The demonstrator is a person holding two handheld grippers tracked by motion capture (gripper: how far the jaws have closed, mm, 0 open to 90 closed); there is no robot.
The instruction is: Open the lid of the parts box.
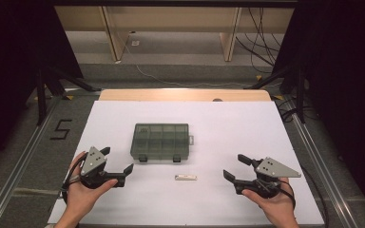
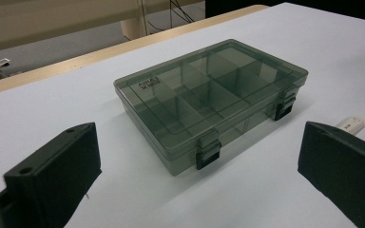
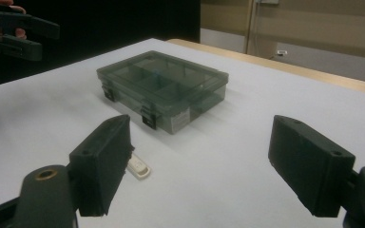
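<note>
Closed translucent grey-green plastic compartment box (image 1: 161, 141) sits mid-bench (image 1: 228, 199); small white stick (image 1: 186, 177) lies just before it. Left claw (image 1: 120, 166) and right claw (image 1: 234, 167) gape wide, empty. Box likely light, rigid, slick; best gripped at short edges, or at black front latches (image 2: 206, 154) to open.

Even, soft light fell from above on the white tabletop (image 1: 247, 128), which read as the brightest area in the high view, while the room to either side sank into near black. The translucent grey plastic compartment box (image 1: 160, 141) threw only a faint, short shadow toward the tabletop's near edge. All three pictures were soft and low in detail. In both gripper views the black jaws at the bottom were blurred and out of focus, the box (image 2: 209, 102) sharper, with a mild sheen on its lid.
</note>
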